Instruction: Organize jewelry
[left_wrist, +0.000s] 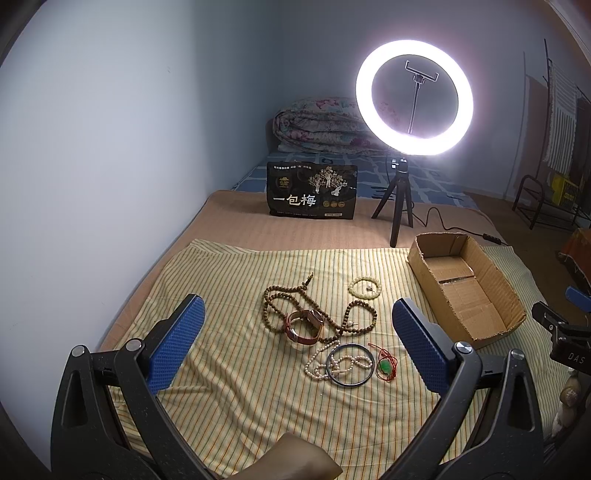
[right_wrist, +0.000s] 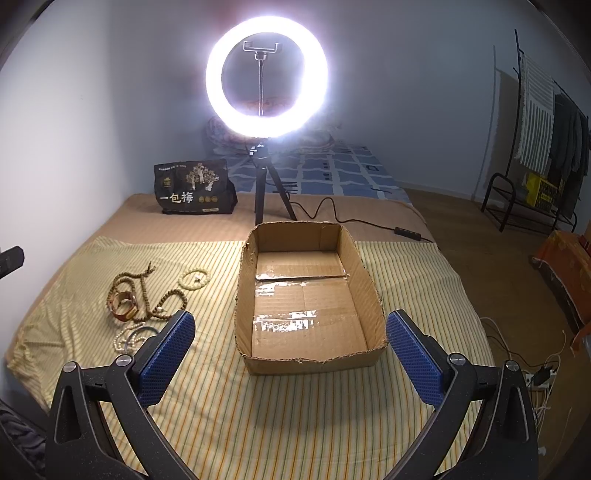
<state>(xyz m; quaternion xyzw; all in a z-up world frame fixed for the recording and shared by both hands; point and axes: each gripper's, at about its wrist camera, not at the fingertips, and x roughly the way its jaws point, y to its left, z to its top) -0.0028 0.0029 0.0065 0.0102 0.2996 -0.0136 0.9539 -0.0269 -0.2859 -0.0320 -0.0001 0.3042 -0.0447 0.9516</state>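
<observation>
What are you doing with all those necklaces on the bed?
A person is holding a pair of tongs in each hand, about to tidy the jewelry. The left tongs hang open over the pile: brown bead strings, a watch, a pale bead bracelet, pearls, a dark bangle and a green pendant on a red cord. The right tongs hang open over the cardboard box, which has nothing in it yet. Nothing is picked up.
</observation>
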